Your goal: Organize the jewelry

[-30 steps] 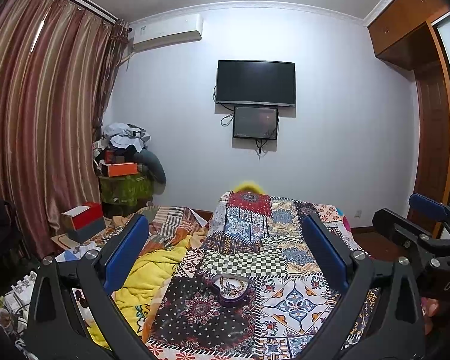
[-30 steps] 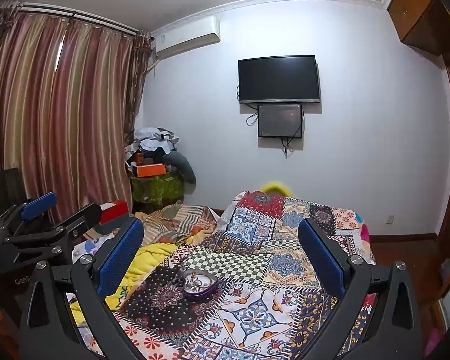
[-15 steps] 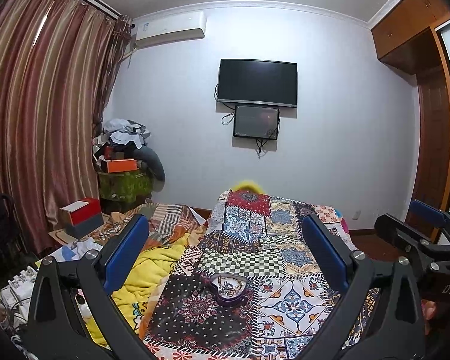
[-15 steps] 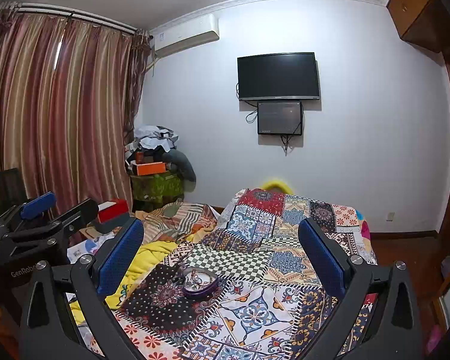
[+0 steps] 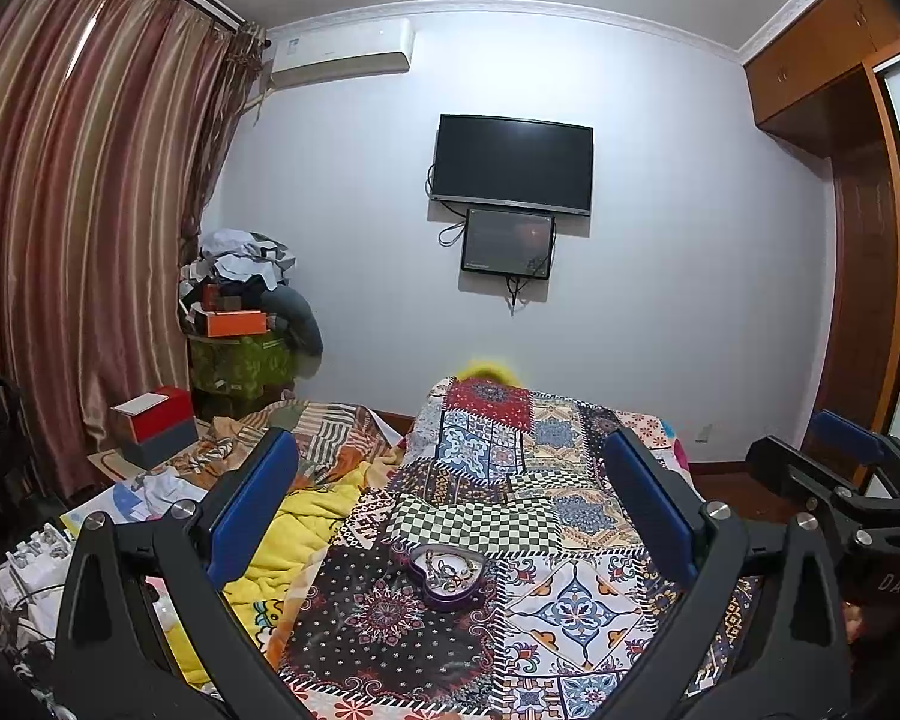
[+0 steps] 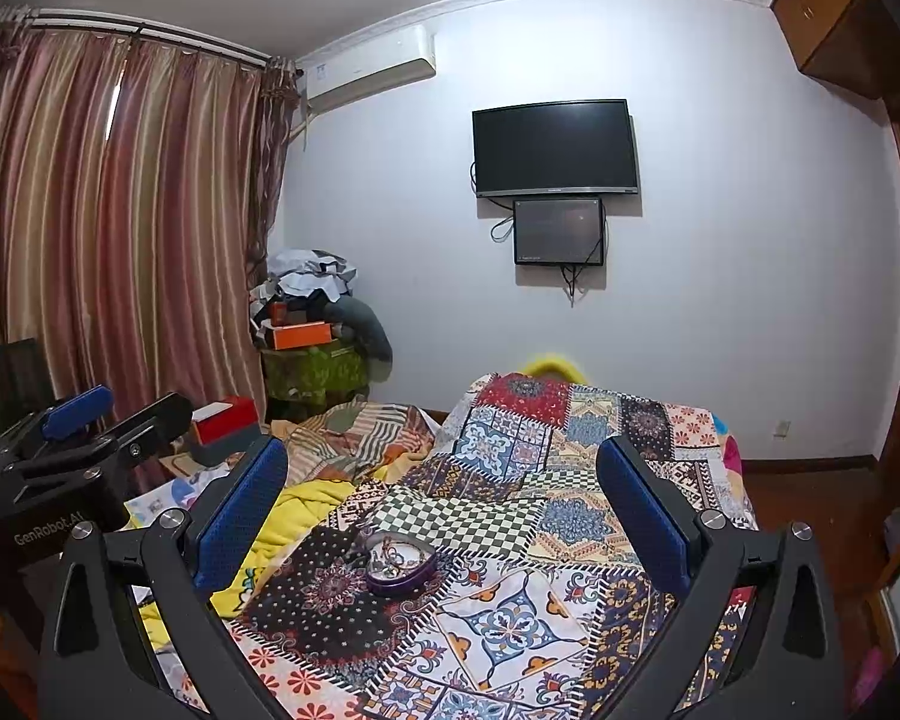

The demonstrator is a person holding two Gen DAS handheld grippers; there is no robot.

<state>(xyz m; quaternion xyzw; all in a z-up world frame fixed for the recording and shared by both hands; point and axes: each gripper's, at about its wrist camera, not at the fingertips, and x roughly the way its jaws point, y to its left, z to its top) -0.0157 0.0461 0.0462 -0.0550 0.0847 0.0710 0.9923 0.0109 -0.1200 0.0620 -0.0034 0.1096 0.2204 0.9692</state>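
A bedroom is seen from both wrist cameras, its largest feature being a bed covered by a patchwork quilt (image 5: 510,516) of many patterned squares, with a yellow blanket (image 5: 288,546) bunched along the quilt's left edge. Striped curtains (image 5: 78,240) are hung along the left wall, and a dark television (image 5: 513,163) is mounted on the far wall with a smaller screen (image 5: 508,242) fixed just below it. An air conditioner (image 5: 342,53) is set high near the curtain rod. The left gripper (image 5: 450,510) is held above the near end of the bed with its blue-padded jaws spread wide and nothing between them; the right gripper (image 6: 441,510) is likewise held wide apart and empty. A heart-shaped purple jewelry dish (image 5: 447,576) is rested on the quilt, ahead of and between both pairs of fingers, and small pieces of jewelry (image 6: 393,558) are piled inside it.
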